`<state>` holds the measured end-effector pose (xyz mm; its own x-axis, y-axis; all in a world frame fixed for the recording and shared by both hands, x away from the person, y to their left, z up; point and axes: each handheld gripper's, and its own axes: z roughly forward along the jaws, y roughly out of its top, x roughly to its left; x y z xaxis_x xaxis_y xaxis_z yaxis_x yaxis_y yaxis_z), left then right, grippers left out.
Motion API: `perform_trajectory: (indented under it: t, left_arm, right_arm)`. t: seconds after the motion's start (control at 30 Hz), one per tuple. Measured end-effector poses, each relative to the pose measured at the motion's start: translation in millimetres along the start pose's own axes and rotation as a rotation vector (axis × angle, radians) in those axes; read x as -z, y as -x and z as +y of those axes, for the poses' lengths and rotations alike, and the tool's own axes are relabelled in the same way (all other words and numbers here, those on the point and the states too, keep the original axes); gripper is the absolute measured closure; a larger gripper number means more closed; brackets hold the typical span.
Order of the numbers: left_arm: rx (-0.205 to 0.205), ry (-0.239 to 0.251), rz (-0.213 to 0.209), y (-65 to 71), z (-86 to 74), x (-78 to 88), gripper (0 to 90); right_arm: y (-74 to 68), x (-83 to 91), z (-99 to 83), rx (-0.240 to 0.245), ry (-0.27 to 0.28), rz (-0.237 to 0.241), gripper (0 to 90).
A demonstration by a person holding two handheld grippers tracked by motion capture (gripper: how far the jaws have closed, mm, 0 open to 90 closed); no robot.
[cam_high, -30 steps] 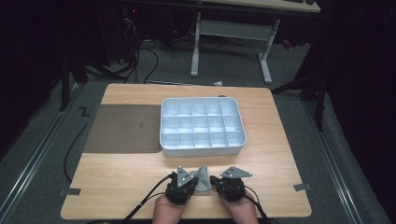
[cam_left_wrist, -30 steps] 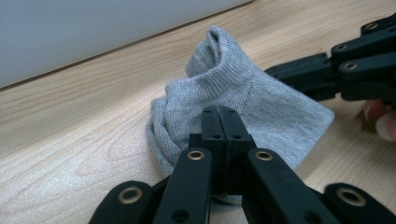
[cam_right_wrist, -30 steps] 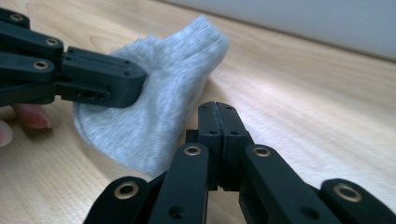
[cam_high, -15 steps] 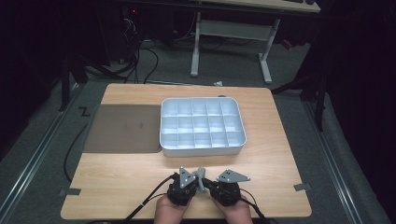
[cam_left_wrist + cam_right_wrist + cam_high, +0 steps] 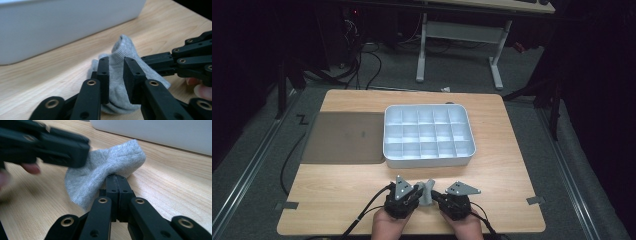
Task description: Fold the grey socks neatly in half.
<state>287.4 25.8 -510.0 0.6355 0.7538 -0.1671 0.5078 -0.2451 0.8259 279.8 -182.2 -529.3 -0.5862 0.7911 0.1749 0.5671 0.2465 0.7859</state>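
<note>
Right gripper (image 5: 117, 178) clamped on grey sock (image 5: 110, 170); left gripper (image 5: 115, 62) jaws apart around it; divided tray (image 5: 428, 135) empty, nothing placed yet.

Lab: cables (image 5: 362, 65), desk frame (image 5: 459, 37), dark surroundings.

Crumpled grey sock (image 5: 120, 72) on table (image 5: 522, 165)

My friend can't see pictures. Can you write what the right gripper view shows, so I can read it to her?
The right gripper, its black fingers shut, pinches a small grey sock over a wooden table. The left gripper reaches in from the upper left, and a white tray's wall runs behind.
</note>
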Motion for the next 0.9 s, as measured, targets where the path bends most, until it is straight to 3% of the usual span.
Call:
perform_trajectory:
  t: [0.13,0.3,0.37,0.63,0.9]
  left_arm:
    - [0.022,0.004,0.034,-13.0,-3.0,7.2,75.6]
    - [0.041,-0.081,0.066,-23.3,-11.9,-2.4,83.1]
    - [0.034,-0.103,0.057,-21.1,-13.7,-6.6,84.2]
    - [0.008,-0.118,0.016,-5.0,-12.0,-14.6,84.6]
    - [-0.012,-0.124,0.003,5.3,-10.1,-19.9,84.6]
  right_arm:
    - [0.6,0.7,0.0,0.000,0.004,-0.004,90.0]
    - [0.7,1.5,0.0,0.005,0.005,-0.014,89.9]
    - [0.6,1.7,0.0,0.004,0.006,-0.016,89.9]
    - [1.4,6.8,0.5,0.003,0.017,-0.028,89.7]
    - [3.0,11.1,0.7,0.009,0.036,-0.040,88.5]
